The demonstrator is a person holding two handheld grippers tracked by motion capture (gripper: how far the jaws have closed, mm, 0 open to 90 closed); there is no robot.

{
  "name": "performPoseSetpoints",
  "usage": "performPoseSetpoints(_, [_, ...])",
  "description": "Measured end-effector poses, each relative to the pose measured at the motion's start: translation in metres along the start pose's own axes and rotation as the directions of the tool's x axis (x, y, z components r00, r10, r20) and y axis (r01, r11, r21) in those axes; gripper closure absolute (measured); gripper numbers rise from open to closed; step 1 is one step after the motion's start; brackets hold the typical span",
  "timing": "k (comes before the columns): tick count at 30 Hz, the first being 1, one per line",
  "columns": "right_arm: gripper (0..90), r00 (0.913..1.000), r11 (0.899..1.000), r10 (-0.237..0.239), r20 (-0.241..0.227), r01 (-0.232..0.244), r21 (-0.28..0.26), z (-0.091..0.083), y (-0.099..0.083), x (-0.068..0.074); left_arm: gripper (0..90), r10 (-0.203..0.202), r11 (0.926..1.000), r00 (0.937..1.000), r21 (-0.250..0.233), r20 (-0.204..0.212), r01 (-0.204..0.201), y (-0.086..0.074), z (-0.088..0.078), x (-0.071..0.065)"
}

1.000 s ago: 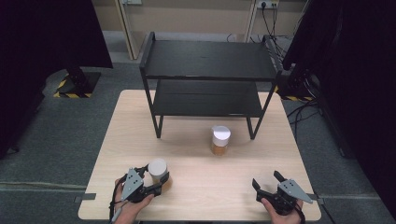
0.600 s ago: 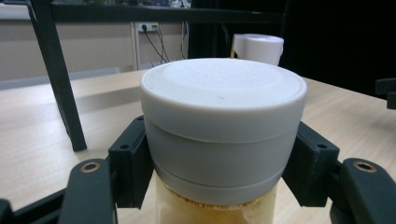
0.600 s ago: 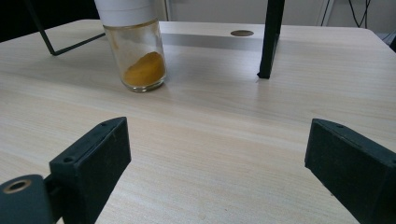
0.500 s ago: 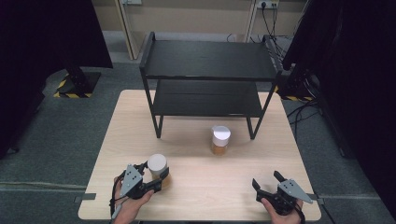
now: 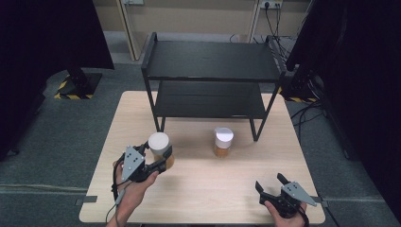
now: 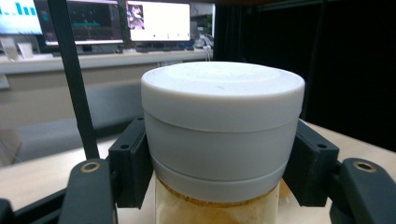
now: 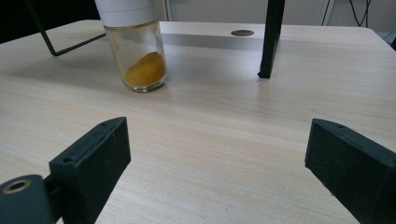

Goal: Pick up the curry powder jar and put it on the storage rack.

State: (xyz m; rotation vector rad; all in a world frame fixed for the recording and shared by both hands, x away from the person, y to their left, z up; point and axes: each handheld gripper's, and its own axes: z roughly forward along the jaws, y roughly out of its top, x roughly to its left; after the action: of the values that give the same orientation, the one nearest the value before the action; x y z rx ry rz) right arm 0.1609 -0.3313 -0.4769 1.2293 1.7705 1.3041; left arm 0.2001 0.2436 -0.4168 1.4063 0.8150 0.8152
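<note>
A black two-tier rack (image 5: 210,80) stands at the far half of the wooden table (image 5: 203,194). The left gripper (image 5: 158,163) clamps a white-lidded spice jar (image 5: 160,149) at the table's left front, and a second jar (image 5: 222,142) stands just before the rack. The right gripper (image 5: 272,187) rests with jaws spread, empty, at the near right edge.

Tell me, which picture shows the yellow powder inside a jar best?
The right gripper view: the table jar shows its powder through clear glass. The high view gives mostly its white lid. The left gripper view shows the held jar instead.
</note>
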Motion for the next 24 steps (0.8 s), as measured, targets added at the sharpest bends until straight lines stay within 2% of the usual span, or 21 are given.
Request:
performPoseSetpoints(12, [6.9,1.0,1.0,0.001,-0.001,-0.001,0.002,0.0,0.0,0.0,34.3,0.041,0.9957,0.9965,-0.081,-0.073,-0.047,0.063,0.026,-0.004])
performPoseSetpoints(24, [6.8,1.0,1.0,0.002,-0.003,-0.002,0.002,0.0,0.0,0.0,34.3,0.036,0.9893,0.9902,-0.135,-0.135,-0.055,0.133,0.058,-0.007])
